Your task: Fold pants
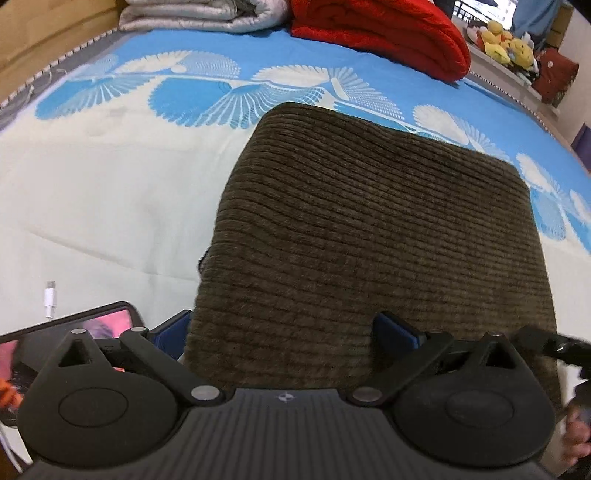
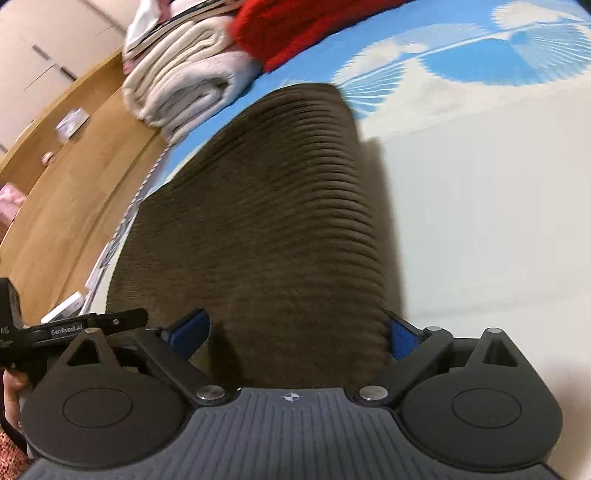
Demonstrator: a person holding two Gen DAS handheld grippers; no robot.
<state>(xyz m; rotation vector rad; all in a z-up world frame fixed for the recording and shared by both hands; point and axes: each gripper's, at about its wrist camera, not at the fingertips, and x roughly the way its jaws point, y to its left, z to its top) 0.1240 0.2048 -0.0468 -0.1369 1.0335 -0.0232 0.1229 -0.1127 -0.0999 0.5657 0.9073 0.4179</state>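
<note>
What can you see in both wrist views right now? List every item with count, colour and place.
pants: one, dark brown corduroy, folded into a block on the bed, under both grippers.
bedspread: one, pale with blue fan pattern, covers the bed.
red blanket: one, red, folded at the far edge.
grey quilt: one, silver-grey, folded beside the red blanket.
plush toys: several, yellow, on a ledge past the bed.
phone: one, dark, screen lit, on the bed at near left.
cable plug: one, white, beside the phone.
left gripper: fingers wide open.
right gripper: fingers wide open.
</note>
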